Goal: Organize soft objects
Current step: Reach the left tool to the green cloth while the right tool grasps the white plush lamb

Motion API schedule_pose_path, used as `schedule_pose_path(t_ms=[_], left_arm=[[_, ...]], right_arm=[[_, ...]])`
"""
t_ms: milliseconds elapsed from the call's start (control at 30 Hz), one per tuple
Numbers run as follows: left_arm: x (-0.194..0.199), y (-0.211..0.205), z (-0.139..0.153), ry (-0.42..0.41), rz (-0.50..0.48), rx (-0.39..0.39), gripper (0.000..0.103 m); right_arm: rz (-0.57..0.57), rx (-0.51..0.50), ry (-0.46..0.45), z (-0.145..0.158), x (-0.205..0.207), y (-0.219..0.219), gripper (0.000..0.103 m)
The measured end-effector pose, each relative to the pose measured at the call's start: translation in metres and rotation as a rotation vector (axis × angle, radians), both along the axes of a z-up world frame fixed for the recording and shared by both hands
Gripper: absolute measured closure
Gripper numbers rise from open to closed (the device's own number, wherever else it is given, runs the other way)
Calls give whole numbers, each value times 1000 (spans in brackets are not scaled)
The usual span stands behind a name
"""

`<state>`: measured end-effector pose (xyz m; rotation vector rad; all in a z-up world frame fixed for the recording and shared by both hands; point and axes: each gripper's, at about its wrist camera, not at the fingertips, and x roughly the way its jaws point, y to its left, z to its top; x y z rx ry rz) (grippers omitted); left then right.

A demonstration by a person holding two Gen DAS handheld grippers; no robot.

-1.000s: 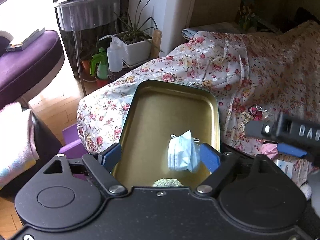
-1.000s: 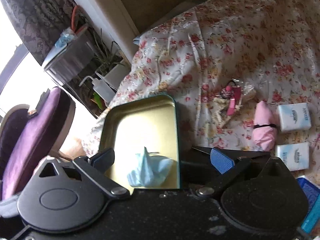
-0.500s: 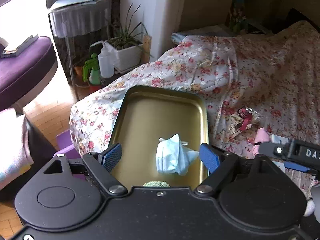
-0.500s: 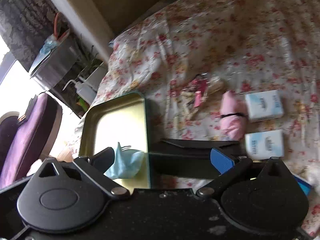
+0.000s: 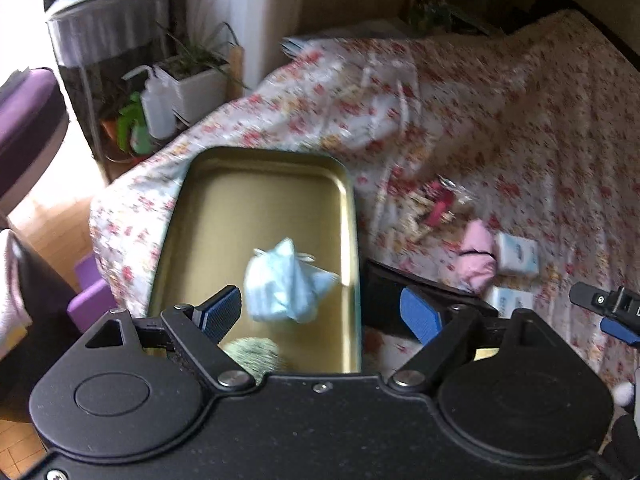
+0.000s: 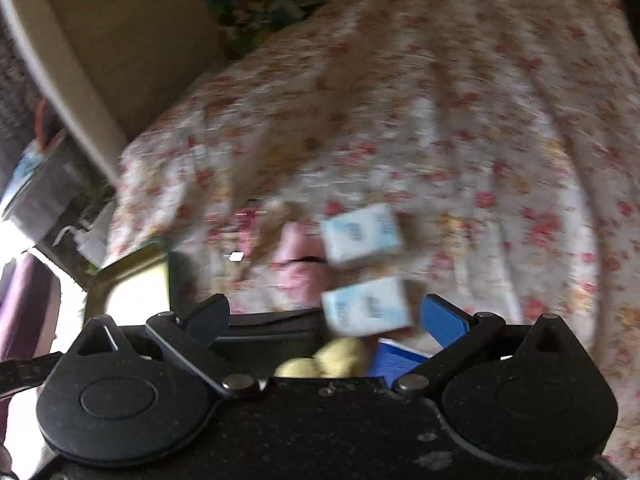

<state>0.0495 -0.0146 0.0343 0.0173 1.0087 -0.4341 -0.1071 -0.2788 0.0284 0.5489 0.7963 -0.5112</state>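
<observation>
A gold metal tray (image 5: 224, 216) lies on the floral bedspread and holds a crumpled blue face mask (image 5: 286, 282) and a fuzzy green ball (image 5: 252, 354) at its near end. My left gripper (image 5: 320, 312) is open and empty, just above the tray's near end. My right gripper (image 6: 326, 316) is open and empty over two white tissue packs (image 6: 360, 234) (image 6: 366, 306). A pink rolled cloth (image 6: 300, 264) lies left of the packs, also in the left wrist view (image 5: 478, 256). The tray's corner shows in the right wrist view (image 6: 132, 276).
A black flat case (image 5: 416, 296) lies right of the tray. A bag of small trinkets (image 5: 434, 204) sits beyond the pink cloth. A yellowish soft lump (image 6: 324, 360) and a blue packet (image 6: 394, 360) lie under my right gripper. Plants and bottles (image 5: 160, 108) stand on the floor.
My right gripper has swung right, from over the tray to over the tissue packs. My left gripper has drifted right and back a little; the mask stays in the tray.
</observation>
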Motion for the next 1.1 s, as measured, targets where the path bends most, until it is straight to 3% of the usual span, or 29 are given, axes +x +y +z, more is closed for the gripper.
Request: schedule_pose_path(t_ms=[100, 233, 400, 500, 667, 800, 967, 1100], left_arm=[[-8, -15, 1, -25, -43, 26, 20], [-23, -36, 0, -57, -110, 62, 20], [-26, -52, -14, 32, -145, 33, 20], [-28, -62, -24, 74, -160, 42, 23], [-37, -78, -32, 46, -196, 101, 23], [-42, -87, -32, 28, -220, 99, 23], [-45, -99, -36, 67, -250, 90, 24], [-43, -109, -47, 118, -259, 98, 24]], right_arm=[[-93, 13, 40, -12, -20, -23, 0], [-180, 65, 23, -34, -53, -48, 0], [-259, 54, 52, -53, -73, -62, 0], [-291, 48, 24, -52, -81, -67, 0], [-354, 77, -27, -52, -99, -79, 1], [-407, 95, -25, -58, -103, -84, 8], [-548, 159, -50, -68, -119, -97, 8], [-549, 205, -51, -77, -124, -106, 10]])
